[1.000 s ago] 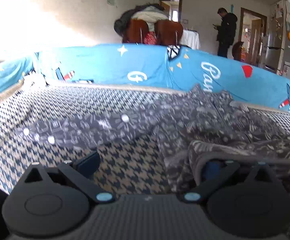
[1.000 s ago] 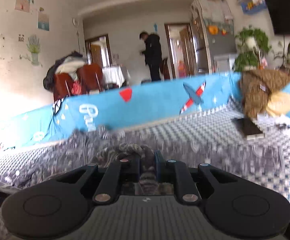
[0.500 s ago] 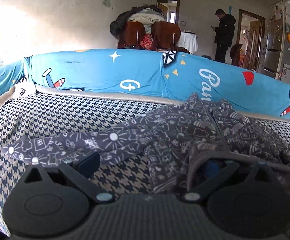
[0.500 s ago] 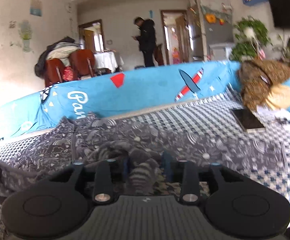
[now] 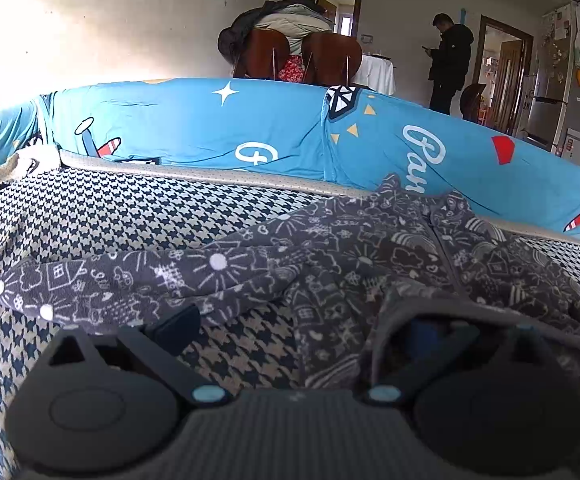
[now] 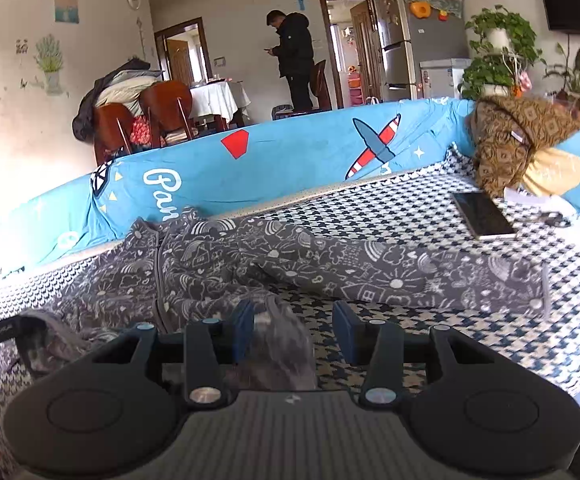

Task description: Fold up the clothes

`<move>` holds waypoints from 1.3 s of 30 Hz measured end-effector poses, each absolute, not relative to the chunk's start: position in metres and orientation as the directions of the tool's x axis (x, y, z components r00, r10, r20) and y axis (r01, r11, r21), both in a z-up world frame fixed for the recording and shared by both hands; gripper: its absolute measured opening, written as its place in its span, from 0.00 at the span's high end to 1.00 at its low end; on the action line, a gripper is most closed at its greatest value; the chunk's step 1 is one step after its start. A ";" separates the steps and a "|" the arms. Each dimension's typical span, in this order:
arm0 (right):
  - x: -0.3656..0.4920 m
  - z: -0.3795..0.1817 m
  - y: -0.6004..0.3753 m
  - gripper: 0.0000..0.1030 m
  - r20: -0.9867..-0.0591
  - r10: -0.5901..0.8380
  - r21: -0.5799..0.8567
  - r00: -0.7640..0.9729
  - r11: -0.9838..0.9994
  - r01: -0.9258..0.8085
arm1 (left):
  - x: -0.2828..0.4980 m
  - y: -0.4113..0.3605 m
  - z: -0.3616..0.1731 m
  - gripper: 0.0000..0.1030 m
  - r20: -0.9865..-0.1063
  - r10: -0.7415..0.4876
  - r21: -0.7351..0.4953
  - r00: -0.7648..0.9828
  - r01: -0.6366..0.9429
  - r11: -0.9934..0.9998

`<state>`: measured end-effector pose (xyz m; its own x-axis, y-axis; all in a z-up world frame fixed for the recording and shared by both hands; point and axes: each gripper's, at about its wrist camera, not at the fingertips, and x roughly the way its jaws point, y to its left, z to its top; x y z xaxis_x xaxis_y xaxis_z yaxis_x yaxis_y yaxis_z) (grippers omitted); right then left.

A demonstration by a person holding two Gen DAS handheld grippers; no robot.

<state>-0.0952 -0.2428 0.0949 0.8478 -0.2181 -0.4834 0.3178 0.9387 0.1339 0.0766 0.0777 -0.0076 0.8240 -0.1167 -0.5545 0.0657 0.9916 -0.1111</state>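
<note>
A dark grey pyjama top (image 5: 329, 264) with white doodle print and a front zip lies spread on the houndstooth sofa seat (image 5: 130, 216), one sleeve stretching left. My left gripper (image 5: 297, 328) is open wide at the garment's near edge. The hem drapes over its right finger (image 5: 421, 332), and its left finger (image 5: 174, 326) sits beside the sleeve. In the right wrist view the same top (image 6: 290, 260) spreads its other sleeve to the right. My right gripper (image 6: 293, 332) stands open, with a blurred fold of the fabric (image 6: 286, 344) loose between the jaws, nearer the left pad.
A blue printed backrest (image 5: 250, 128) runs along the far side of the seat. On the seat at right lie a phone (image 6: 481, 214) and a brown patterned garment (image 6: 505, 148). Beyond the sofa are chairs, a table and a standing person (image 6: 293, 60).
My right gripper's jaws have parted, so the bunched fabric they pinched now sits loose between them. The left gripper has shifted along the garment's edge, still wide apart.
</note>
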 end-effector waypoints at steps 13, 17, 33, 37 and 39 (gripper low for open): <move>-0.094 0.104 -0.178 0.58 -0.531 0.183 0.255 0.827 0.966 -0.050 | 0.085 0.076 -0.004 0.00 -0.554 -0.152 -0.158 0.819 0.075 0.985; -0.081 0.092 -0.151 0.58 -0.581 0.272 0.243 0.767 0.958 -0.156 | 0.086 0.077 -0.004 0.00 -0.557 -0.157 -0.166 0.816 0.075 0.983; -0.009 0.005 -0.101 0.61 -0.698 0.131 -0.126 0.704 0.945 -0.301 | 0.089 0.081 -0.006 0.00 -0.571 -0.157 -0.196 0.805 0.052 0.979; -0.004 -0.001 -0.109 0.93 -0.694 0.131 -0.116 0.708 0.950 -0.290 | 0.088 0.078 -0.008 0.00 -0.575 -0.152 -0.181 0.804 0.056 0.982; -0.004 0.000 -0.118 0.95 -0.693 0.156 -0.076 0.704 0.955 -0.286 | 0.086 0.078 -0.009 0.00 -0.577 -0.148 -0.170 0.803 0.060 0.984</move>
<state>-0.0042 -0.1179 -0.0005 0.7043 0.1562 -0.6926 -0.2863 0.9551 -0.0758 0.0861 0.0776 -0.0092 0.8034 -0.1480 -0.5768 0.0595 0.9837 -0.1695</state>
